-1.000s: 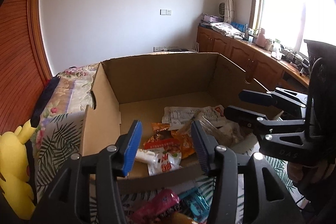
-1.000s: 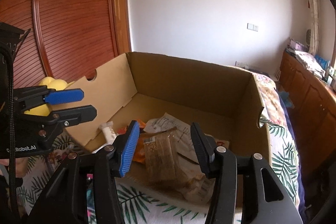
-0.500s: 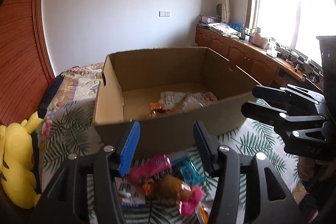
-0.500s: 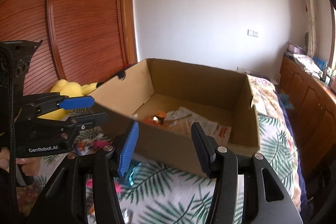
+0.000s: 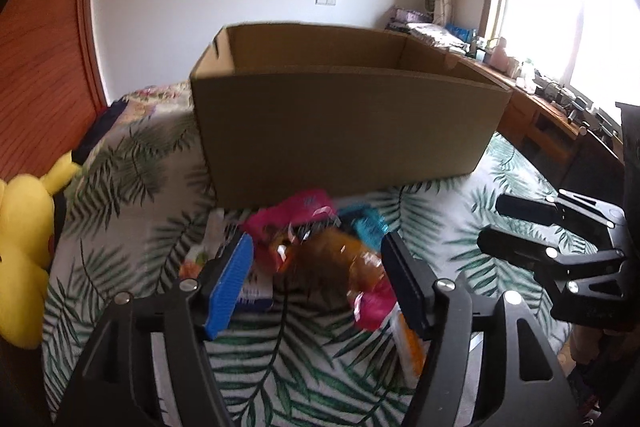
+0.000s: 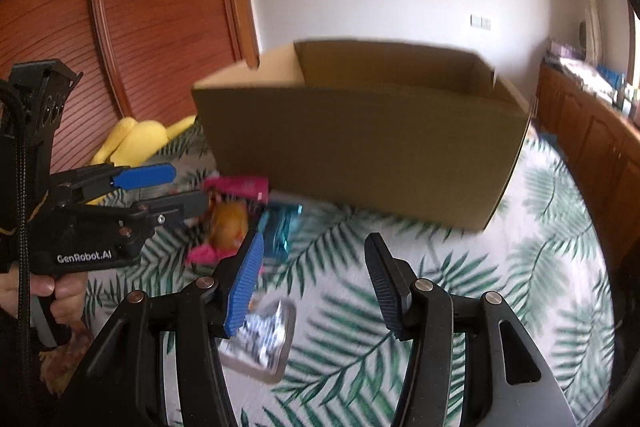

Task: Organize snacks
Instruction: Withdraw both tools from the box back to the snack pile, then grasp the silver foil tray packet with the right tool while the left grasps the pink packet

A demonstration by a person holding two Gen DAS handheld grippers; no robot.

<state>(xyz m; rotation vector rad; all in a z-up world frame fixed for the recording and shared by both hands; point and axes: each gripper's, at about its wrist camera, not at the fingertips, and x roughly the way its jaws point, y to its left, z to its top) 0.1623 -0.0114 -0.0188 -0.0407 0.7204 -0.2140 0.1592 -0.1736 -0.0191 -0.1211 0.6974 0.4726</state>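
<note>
An open cardboard box stands on the palm-leaf bedspread; it also shows in the right wrist view. A pile of snack packets lies in front of it: a pink packet, an orange-brown packet, a teal packet. My left gripper is open and empty just above the pile. A silver foil packet lies under my open, empty right gripper. Each gripper shows in the other's view: the right one and the left one.
A yellow plush toy lies at the bed's left edge. A wooden wardrobe stands behind on the left. Wooden cabinets with clutter run under the window on the right. The bedspread stretches to the right of the pile.
Both grippers have drawn back and down from over the box to the bed in front of it. The box's inside is now hidden; the loose snack pile has come into view.
</note>
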